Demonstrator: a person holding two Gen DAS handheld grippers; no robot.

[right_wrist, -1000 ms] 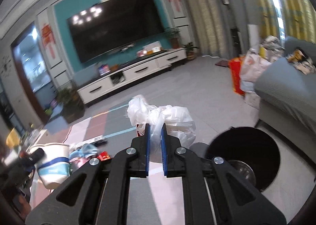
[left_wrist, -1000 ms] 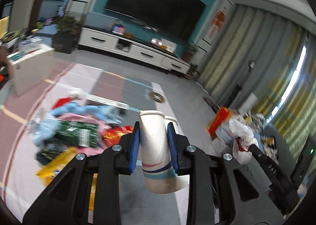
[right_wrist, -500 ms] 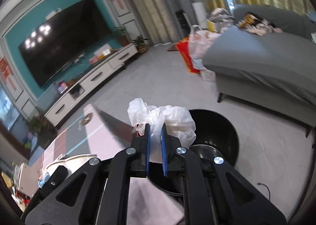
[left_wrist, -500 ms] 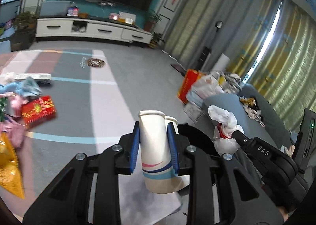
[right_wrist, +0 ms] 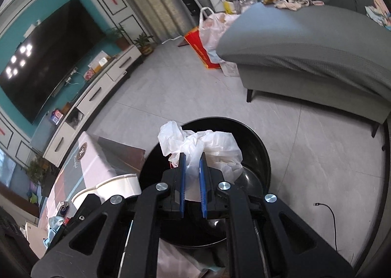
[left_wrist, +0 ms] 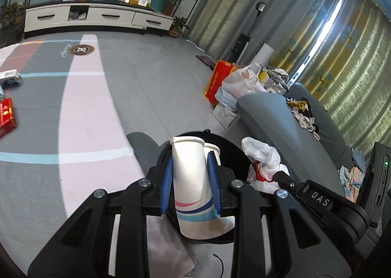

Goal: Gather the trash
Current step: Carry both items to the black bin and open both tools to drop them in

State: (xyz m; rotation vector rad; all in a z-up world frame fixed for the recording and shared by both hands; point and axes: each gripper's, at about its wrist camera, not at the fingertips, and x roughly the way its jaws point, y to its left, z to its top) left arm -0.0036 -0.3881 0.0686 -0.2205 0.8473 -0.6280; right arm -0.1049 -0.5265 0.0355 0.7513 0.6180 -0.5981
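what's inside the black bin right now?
Black bin: dark inner wall and a shiny rounded shape near the bottom. The white plastic bag and right tool cover the rest.

bright daylight through curtains point(left_wrist: 342, 41), ceiling-light glare on tv point(right_wrist: 46, 63), sharp focus, fisheye-warped dark edges

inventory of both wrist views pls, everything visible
paper cups: two nested, white with pink and blue stripes, in left gripper
plastic bag: one, white, crumpled, in right gripper over bin
bin: one, black, round, open, on floor below both grippers
sofa: one, grey, clothes on top
shopping bags: red one and white one, beside sofa
rug: one, pink and grey with blue lines
red packet: one, on rug, left edge
TV: one, black, on teal wall
TV cabinet: one, white
cable: one, black, on floor
left gripper: shut on cups
right gripper: shut on bag
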